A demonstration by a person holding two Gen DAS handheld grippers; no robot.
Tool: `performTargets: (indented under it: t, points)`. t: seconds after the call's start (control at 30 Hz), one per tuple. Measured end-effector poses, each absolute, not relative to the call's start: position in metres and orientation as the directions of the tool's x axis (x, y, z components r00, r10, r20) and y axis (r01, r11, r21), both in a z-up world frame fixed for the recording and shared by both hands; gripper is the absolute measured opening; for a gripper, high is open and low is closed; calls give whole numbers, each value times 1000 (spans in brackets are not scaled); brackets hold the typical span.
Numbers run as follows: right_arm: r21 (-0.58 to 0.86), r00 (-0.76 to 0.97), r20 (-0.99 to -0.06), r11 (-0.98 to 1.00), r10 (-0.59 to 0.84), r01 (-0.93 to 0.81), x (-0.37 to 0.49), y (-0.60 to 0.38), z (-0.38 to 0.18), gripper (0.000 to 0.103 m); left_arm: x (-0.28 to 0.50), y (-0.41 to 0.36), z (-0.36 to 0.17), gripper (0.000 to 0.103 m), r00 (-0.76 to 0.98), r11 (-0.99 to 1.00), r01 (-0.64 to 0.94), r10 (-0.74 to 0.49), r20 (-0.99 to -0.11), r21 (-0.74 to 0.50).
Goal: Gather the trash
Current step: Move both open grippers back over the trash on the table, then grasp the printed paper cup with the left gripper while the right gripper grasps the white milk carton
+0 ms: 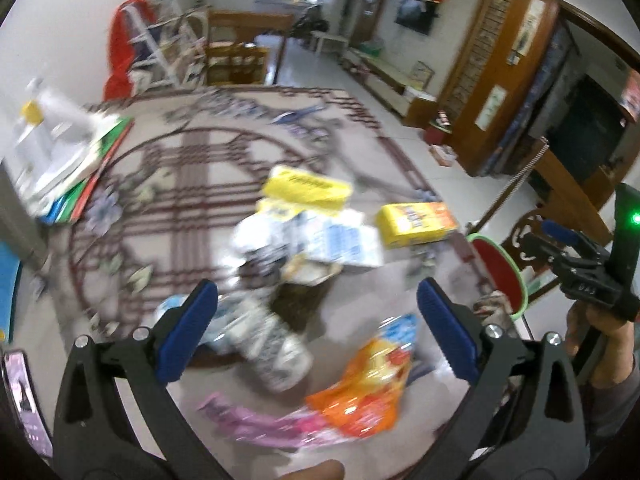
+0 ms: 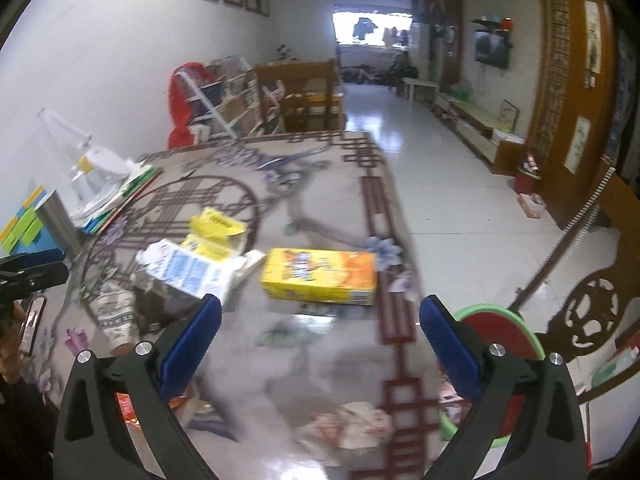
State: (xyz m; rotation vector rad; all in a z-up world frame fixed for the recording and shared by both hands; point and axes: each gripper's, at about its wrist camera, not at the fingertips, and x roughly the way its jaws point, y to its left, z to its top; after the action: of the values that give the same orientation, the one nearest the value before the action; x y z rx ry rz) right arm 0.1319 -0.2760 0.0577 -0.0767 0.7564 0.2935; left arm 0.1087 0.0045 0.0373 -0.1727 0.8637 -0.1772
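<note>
While both grippers hang over the littered counter, this is how things lie:

Counter (image 2: 304, 364): glossy patterned top, trash spread across its middle and near edge.
Left gripper (image 1: 316, 312): jaws wide apart, nothing between the blue pads; below them lie a crushed patterned cup (image 1: 276, 356) and an orange wrapper (image 1: 368, 392).
Right gripper (image 2: 320, 320): jaws spread fully, gripping nothing; bare counter shows between them.
Yellow box (image 2: 320, 276): lying flat on the counter, just beyond the right gripper's jaws.
Blue-and-white carton (image 2: 192, 272): flattened, left of the yellow box, apart from it.
Torn yellow carton (image 2: 216, 228): open, behind the blue-and-white carton and touching it.
Pink wrapper (image 1: 256, 424): at the near edge, beside the orange wrapper.
Crumpled wrapper (image 2: 356, 424): whitish with red, on the counter near the right gripper.
Bin (image 2: 500, 332): red with a green rim, at the counter's right edge, partly hidden by the right gripper.
Hand (image 1: 600, 332): holds the right gripper's handle, seen at the right in the left wrist view.
Sharpness: both views blurred, so print on the trash is unreadable.
</note>
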Motion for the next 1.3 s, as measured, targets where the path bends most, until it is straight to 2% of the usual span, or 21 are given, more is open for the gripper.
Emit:
performTargets:
  t: [0.17,0.5,0.77,0.97,1.13,1.2,1.23,1.3]
  points:
    - [35,650,-710,935,273,-354,130,-238,45,96,92,42,20,98,623,974,23,-191,-759,-226]
    - [5,586,-747,885,313,-465,138,-183,26,96,84,73,-15,98,567,957,-55,-206,-798,-285]
    - [-37,546,-778,845,311,-534,153,-158,10,96,97,46,-29,98,492,946,-20,-272,-827,-323]
    - [-70,525,-790,805,316,-590,171,-140,2,96,110,28,-46,96,446,954,-41,-249,-860,-297]
    - [-108,490,-817,755,304,-647,188,-128,-12,95,122,23,-60,74,406,955,-48,-248,-879,-292]
    - [-132,481,-827,729,293,-671,192,-123,-20,96,127,21,-66,69,392,956,-59,-243,-887,-288]
    - [-141,472,-833,715,288,-684,194,-120,-24,96,130,22,-70,61,383,954,-67,-244,-891,-291]
    - [-161,461,-844,692,274,-704,199,-116,-33,95,132,24,-74,59,377,944,-76,-271,-886,-321]
